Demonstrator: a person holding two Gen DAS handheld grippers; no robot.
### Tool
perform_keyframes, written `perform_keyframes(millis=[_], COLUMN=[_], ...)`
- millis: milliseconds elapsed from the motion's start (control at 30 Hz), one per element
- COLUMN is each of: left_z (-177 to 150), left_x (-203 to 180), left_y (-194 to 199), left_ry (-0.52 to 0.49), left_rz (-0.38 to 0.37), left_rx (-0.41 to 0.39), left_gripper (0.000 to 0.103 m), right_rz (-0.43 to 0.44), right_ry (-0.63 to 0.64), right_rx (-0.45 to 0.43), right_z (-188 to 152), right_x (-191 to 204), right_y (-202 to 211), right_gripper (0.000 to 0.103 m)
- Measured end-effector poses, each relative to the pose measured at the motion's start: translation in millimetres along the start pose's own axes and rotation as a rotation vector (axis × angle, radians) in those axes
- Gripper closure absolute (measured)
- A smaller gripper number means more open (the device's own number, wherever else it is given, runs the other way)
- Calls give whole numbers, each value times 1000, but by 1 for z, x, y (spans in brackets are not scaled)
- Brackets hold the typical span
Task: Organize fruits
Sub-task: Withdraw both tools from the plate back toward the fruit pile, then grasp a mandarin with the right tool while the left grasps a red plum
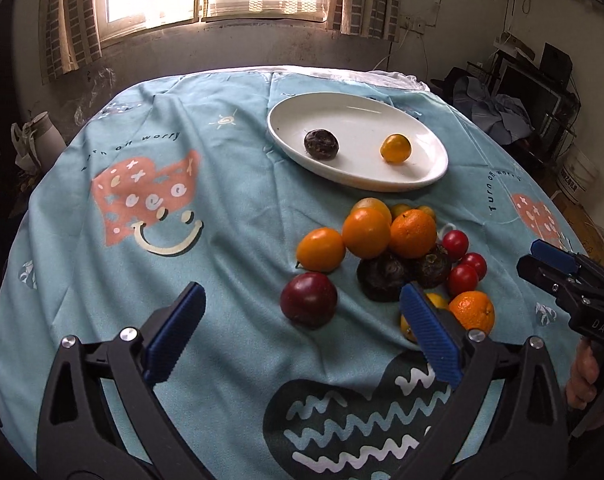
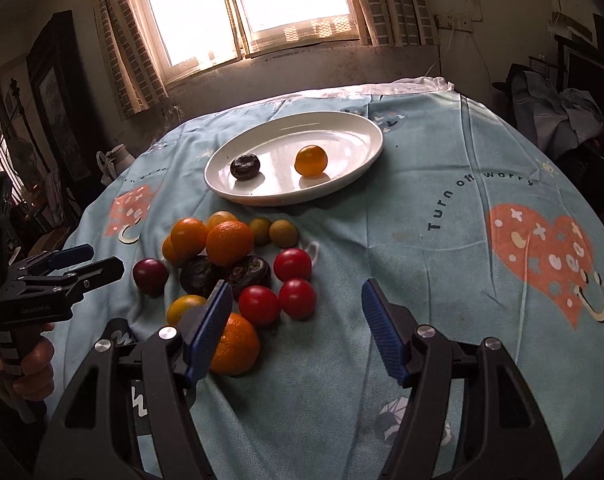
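Sorting under way | white plate [image 1: 355, 178] holds one dark fruit [image 1: 321, 143] and one small orange [image 1: 395, 148] | fruit pile [image 1: 385, 248] waits just before it | your left gripper [image 1: 302, 312] gapes empty, right gripper [image 2: 296, 308] half-open, empty, ready to pick.

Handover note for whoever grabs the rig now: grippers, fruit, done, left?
Left gripper: open, empty, over the cloth near the dark red plum.
Right gripper: open, empty, beside the pile.
White oval plate holds one dark wrinkled fruit and one small orange citrus.
Left: the pile on the blue tablecloth, including oranges, three red tomatoes, two dark fruits and small green-yellow ones.
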State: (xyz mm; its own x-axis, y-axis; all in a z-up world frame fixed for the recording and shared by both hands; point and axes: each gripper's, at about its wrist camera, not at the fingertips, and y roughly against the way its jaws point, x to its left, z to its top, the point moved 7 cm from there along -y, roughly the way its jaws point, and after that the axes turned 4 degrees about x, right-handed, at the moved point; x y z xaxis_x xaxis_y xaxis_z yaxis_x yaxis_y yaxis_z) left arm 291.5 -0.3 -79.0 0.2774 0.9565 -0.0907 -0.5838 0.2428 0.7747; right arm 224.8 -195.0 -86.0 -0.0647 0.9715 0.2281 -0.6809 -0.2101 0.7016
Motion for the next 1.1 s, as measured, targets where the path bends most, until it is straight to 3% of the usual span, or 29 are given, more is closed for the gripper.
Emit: perform_keyframes(millis=[467,767,967,1100], left_z=[-18,-18,-18,-16], left_x=[7,9,10,6], left_y=[-6,-8,-9,-13], left_ry=[-4,-5,-6,-23], left_rz=[-1,20,33,13], left_rx=[35,41,39,42], left_gripper=[3,3,4,8], right_rz=[30,13,58,82], right_ry=[149,174,151,133], right_rx=[112,187,224,219], right_z=[-29,-33,-36,-35], right_x=[42,51,50,49], right_y=[-19,-41,-49,-48], right_gripper=[35,35,53,58])
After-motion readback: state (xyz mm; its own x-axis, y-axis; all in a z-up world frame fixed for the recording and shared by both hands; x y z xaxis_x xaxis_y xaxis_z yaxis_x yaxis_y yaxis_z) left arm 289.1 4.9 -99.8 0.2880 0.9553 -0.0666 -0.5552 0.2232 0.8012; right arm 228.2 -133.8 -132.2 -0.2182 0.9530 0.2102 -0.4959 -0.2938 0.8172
